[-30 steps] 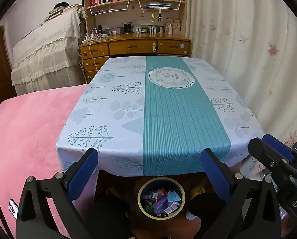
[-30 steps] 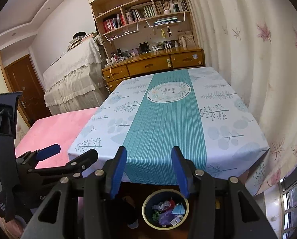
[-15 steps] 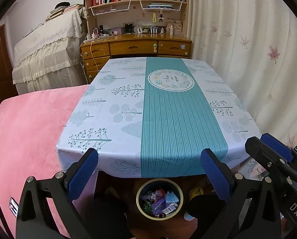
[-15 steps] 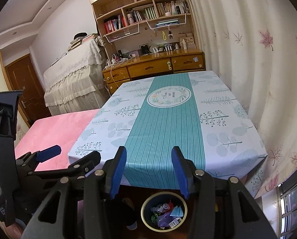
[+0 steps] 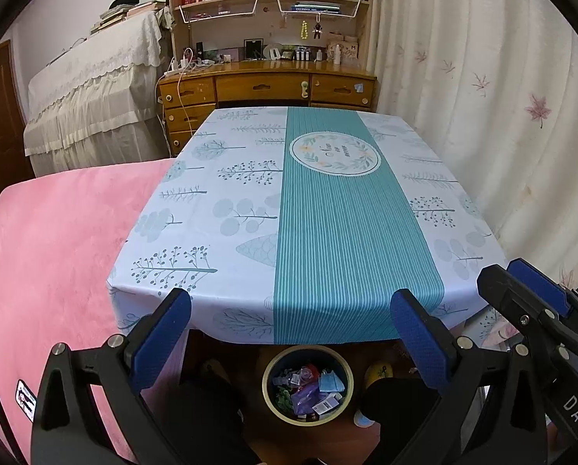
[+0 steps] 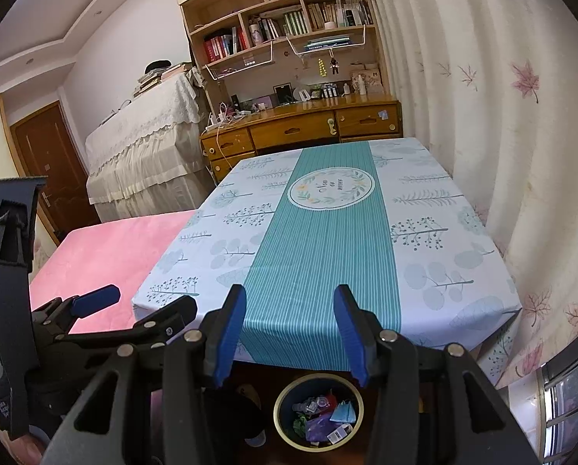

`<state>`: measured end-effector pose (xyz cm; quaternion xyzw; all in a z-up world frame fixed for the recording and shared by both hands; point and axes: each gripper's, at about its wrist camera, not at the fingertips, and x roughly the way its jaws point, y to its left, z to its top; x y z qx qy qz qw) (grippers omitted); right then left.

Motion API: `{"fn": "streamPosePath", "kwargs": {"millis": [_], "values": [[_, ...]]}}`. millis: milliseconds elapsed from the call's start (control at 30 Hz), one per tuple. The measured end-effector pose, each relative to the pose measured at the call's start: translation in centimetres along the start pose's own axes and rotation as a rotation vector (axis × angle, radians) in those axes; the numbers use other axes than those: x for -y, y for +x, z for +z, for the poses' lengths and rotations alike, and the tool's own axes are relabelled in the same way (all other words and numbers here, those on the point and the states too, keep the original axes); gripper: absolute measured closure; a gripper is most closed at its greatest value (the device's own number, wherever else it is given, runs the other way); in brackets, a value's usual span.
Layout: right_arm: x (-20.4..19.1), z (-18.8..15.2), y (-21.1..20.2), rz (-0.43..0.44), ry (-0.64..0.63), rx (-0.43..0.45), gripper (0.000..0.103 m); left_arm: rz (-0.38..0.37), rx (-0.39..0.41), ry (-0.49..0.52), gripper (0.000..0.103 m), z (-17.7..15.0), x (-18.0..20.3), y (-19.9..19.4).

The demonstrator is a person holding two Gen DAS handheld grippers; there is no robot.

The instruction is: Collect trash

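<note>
Both claws hang over the near edge of the tabletop [image 5: 219,209], and both are empty. The left claw [image 5: 289,333] stands wide open, blue pads far apart with nothing between them. The right claw [image 6: 290,329] is parted more narrowly, also holding nothing.

Down on the wooden floor, just under the cloth's near hem, sits the bin [image 5: 307,385]: round, mouth facing straight up, pale rim, dark wall. The trash [image 5: 308,391] is inside it, a jumble of crinkled wrappers, purple, blue, red and green; no single long axis to call there.

The tabletop wears a smooth printed cloth, pale with tree motifs and a teal striped band running away from us.

The left view catches the right claw at its right edge and a yellow thing [image 5: 378,370] beside the bin. The right view alone shows the left claw [image 6: 133,306] side-on, and a window [image 6: 568,399] at lower right.
</note>
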<state>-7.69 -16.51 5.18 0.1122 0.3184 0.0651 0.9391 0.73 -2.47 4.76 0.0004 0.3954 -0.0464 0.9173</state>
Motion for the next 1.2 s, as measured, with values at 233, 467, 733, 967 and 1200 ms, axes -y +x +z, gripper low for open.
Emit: {"fn": "streamPosePath", "kwargs": {"millis": [233, 467, 733, 967, 1200], "values": [[-0.07, 0.12, -0.04, 0.0, -0.001, -0.001, 0.055, -0.001, -0.008, -0.007, 0.001, 0.0, -0.17, 0.05], [-0.19, 0.06, -0.01, -0.001, 0.0, -0.001, 0.055, 0.0, -0.012, -0.011, 0.001, -0.03, -0.24, 0.15], [-0.11, 0.26, -0.03, 0.001, 0.0, -0.003, 0.055, 0.008, -0.01, -0.016, 0.001, -0.08, -0.19, 0.28], [-0.07, 0.33, 0.01, 0.002, -0.001, -0.005, 0.055, 0.01, -0.01, -0.017, 0.001, -0.13, -0.15, 0.29], [-0.02, 0.32, 0.06, 0.003, -0.002, -0.005, 0.055, 0.009, -0.013, -0.021, 0.001, -0.27, -0.11, 0.21]]}}
